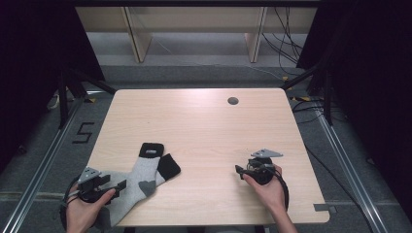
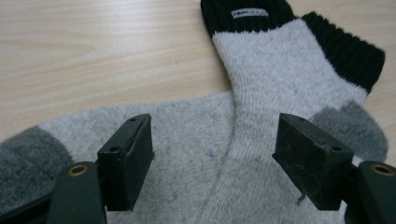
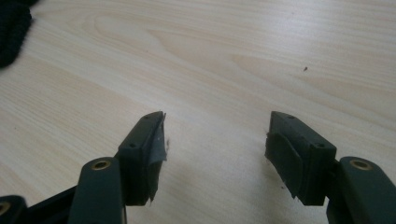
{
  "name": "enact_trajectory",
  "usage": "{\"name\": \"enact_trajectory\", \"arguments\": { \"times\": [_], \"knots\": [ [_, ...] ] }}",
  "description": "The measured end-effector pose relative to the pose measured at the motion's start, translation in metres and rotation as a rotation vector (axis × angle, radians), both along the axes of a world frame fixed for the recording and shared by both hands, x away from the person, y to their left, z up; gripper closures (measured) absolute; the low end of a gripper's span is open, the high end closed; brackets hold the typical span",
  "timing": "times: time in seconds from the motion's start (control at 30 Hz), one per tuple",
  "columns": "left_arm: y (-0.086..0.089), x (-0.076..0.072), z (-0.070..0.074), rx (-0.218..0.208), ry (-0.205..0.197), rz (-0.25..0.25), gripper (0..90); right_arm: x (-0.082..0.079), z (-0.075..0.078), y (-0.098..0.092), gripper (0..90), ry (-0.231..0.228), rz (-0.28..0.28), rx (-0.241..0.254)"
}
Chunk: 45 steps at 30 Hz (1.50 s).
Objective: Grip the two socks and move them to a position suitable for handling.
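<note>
A pair of grey socks (image 1: 145,171) with black cuffs lies overlapped near the table's front left corner. In the left gripper view the socks (image 2: 261,93) spread under the jaws, their black cuffs (image 2: 348,46) at the top and a dark grey toe (image 2: 23,158) at the left. My left gripper (image 1: 115,184) hovers over the socks' foot part; it (image 2: 215,154) is open and its pads grip no cloth. My right gripper (image 1: 239,171) rests at the front right, pointing left toward the socks. It (image 3: 215,144) stands open over bare wood, with a black cuff (image 3: 11,28) at that view's far left.
The light wooden table (image 1: 204,121) has a round cable hole (image 1: 233,101) near its far edge. Black frames and cables stand on the floor around it, and a wooden shelf unit (image 1: 194,29) is behind.
</note>
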<state>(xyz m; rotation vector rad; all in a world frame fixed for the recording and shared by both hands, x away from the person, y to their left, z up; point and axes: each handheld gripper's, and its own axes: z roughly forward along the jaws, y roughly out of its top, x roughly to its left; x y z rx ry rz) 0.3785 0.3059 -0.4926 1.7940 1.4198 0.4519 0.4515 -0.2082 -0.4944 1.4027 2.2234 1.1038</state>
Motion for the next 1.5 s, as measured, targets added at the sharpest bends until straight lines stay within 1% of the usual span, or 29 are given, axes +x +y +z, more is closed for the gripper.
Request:
{"name": "enact_trajectory", "arguments": {
  "times": [0.07,0.1,0.17,0.2,0.23,0.27,0.3,0.33,0.37,0.4,0.43,0.5,0.53,0.6,0.67,0.77,0.8,0.83,0.93,0.97,1.0,1.03,1.07,1.1,1.17,1.23,1.27,1.33,1.5],
  "knots": [
    [-0.001,0.001,0.002,-0.006,0.000,-0.011,27.8,0.001,0.000,-0.001,37.4,-0.006,0.005,0.007],
    [-0.003,0.003,0.006,0.031,-0.005,-0.034,27.6,0.002,0.003,-0.001,37.4,0.007,0.014,0.009],
    [-0.008,0.004,0.009,0.032,-0.002,-0.054,27.1,0.002,0.004,-0.002,37.4,0.012,-0.004,0.011],
    [-0.010,0.004,0.009,0.027,0.007,-0.079,26.3,0.003,0.004,-0.003,37.4,-0.003,0.004,0.013],
    [-0.010,0.004,0.009,0.027,0.007,-0.079,25.4,0.003,0.004,-0.003,37.4,-0.003,0.004,0.013],
    [-0.012,0.004,0.010,0.045,0.007,-0.103,25.4,0.003,0.004,-0.002,37.4,0.008,-0.006,0.021],
    [-0.013,0.004,0.010,0.068,0.007,-0.123,25.3,0.003,0.005,-0.003,37.3,0.003,0.013,0.004],
    [-0.013,0.004,0.011,0.084,0.022,-0.140,24.4,0.001,0.008,-0.002,37.4,0.008,-0.009,-0.001],
    [-0.014,0.004,0.013,0.089,0.022,-0.152,23.5,0.001,0.010,-0.003,37.3,-0.016,0.002,-0.021],
    [-0.014,0.004,0.013,0.089,0.022,-0.152,22.9,0.001,0.010,-0.002,37.4,0.004,-0.002,0.008],
    [-0.014,0.005,0.015,0.094,0.019,-0.160,21.4,0.000,0.012,-0.002,37.3,-0.008,0.006,-0.006],
    [-0.014,0.006,0.017,0.093,0.028,-0.165,20.4,-0.001,0.012,-0.001,37.3,-0.014,0.011,-0.002],
    [-0.014,0.007,0.019,0.116,0.023,-0.179,20.6,-0.003,0.014,0.001,37.3,-0.007,0.010,-0.011],
    [-0.014,0.008,0.020,0.112,0.019,-0.186,20.4,-0.004,0.015,0.001,37.2,0.000,0.006,-0.042],
    [-0.014,0.008,0.019,0.101,0.005,-0.177,20.1,-0.004,0.015,0.002,37.2,-0.006,0.009,-0.031],
    [-0.012,0.014,0.018,0.122,0.039,-0.190,19.3,-0.003,0.014,0.001,37.2,-0.010,0.007,-0.057],
    [-0.012,0.016,0.017,0.126,0.046,-0.198,19.3,-0.003,0.014,0.002,37.2,-0.006,0.003,-0.048],
    [-0.012,0.017,0.017,0.151,0.061,-0.219,19.0,-0.003,0.014,0.001,37.2,-0.007,0.007,-0.051],
    [-0.013,0.020,0.017,0.164,0.070,-0.235,18.5,-0.002,0.014,0.002,37.2,0.005,0.014,-0.049],
    [-0.014,0.021,0.016,0.173,0.070,-0.244,18.4,-0.001,0.014,0.001,37.1,-0.013,0.024,-0.064],
    [-0.016,0.023,0.016,0.178,0.081,-0.266,17.8,-0.003,0.015,0.003,37.1,0.010,0.017,-0.042],
    [-0.016,0.023,0.016,0.178,0.081,-0.266,17.6,-0.001,0.014,0.003,37.2,-0.019,0.033,-0.060],
    [-0.018,0.026,0.014,0.185,0.085,-0.271,17.1,-0.004,0.015,0.007,37.1,0.010,-0.002,-0.034],
    [-0.018,0.027,0.014,0.186,0.087,-0.272,16.1,-0.002,0.014,0.005,37.2,-0.011,0.021,-0.050],
    [-0.020,0.029,0.012,0.193,0.090,-0.276,15.6,-0.004,0.016,0.006,37.2,-0.003,0.009,-0.068],
    [-0.022,0.031,0.010,0.198,0.098,-0.284,15.6,-0.003,0.016,0.006,37.2,-0.008,0.021,-0.066],
    [-0.023,0.031,0.009,0.206,0.106,-0.294,15.6,-0.002,0.015,0.006,37.2,0.001,0.016,-0.042],
    [-0.024,0.032,0.008,0.210,0.112,-0.292,15.6,-0.002,0.014,0.006,37.2,-0.015,0.023,-0.056],
    [-0.026,0.034,0.001,0.202,0.132,-0.282,14.3,-0.005,0.019,0.006,37.2,0.026,0.007,-0.043]
  ]
}}
